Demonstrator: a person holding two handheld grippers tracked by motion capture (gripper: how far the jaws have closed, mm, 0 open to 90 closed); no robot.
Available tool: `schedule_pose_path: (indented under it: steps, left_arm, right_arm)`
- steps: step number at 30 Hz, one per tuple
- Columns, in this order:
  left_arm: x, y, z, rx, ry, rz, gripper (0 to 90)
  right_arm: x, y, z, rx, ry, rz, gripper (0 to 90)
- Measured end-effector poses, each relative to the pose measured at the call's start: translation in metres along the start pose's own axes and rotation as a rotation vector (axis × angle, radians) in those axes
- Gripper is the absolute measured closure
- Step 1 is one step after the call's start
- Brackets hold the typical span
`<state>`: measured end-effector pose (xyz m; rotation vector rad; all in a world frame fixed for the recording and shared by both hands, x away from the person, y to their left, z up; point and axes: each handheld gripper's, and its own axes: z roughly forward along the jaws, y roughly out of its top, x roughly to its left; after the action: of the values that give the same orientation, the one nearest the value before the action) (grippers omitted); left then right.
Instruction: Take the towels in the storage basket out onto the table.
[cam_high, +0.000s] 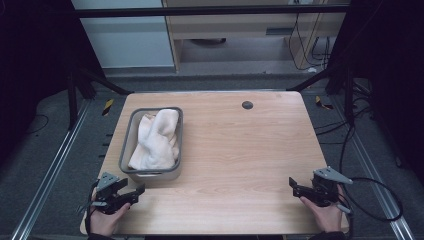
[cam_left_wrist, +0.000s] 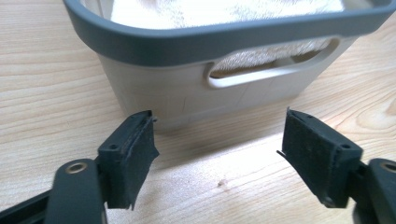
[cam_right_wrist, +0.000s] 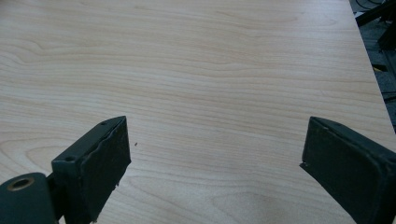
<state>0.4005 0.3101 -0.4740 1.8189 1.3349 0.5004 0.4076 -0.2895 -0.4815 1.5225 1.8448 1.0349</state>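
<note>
One grey basket (cam_high: 151, 172) stood on the left half of the counter (cam_high: 240, 150), holding one white towel (cam_high: 156, 140). Two grippers rested near the front edge: the left gripper (cam_high: 134, 192) just before the basket, the right gripper (cam_high: 295, 186) well apart. Both had jaws released, grasping nothing.
</note>
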Motion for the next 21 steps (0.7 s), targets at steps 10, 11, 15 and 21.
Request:
schedule_pose_path:
  steps: [10, 11, 15, 21]
  left_arm:
    - [-0.002, 0.005, -0.011, -0.042, -0.027, -0.015, 27.5]
    - [-0.003, 0.006, -0.012, -0.045, -0.03, -0.011, 27.3]
    - [-0.004, 0.009, -0.016, -0.061, -0.034, -0.01, 26.8]
    - [-0.006, 0.016, -0.022, -0.089, -0.031, -0.009, 26.2]
  right_arm:
    - [0.006, -0.001, 0.0, 0.013, 0.005, -0.029, 8.4]
    - [0.007, -0.001, 0.0, 0.016, 0.004, -0.032, 8.4]
    - [0.008, -0.002, 0.001, 0.03, 0.003, -0.036, 8.6]
    - [0.01, -0.002, 0.002, 0.039, 0.004, -0.05, 8.6]
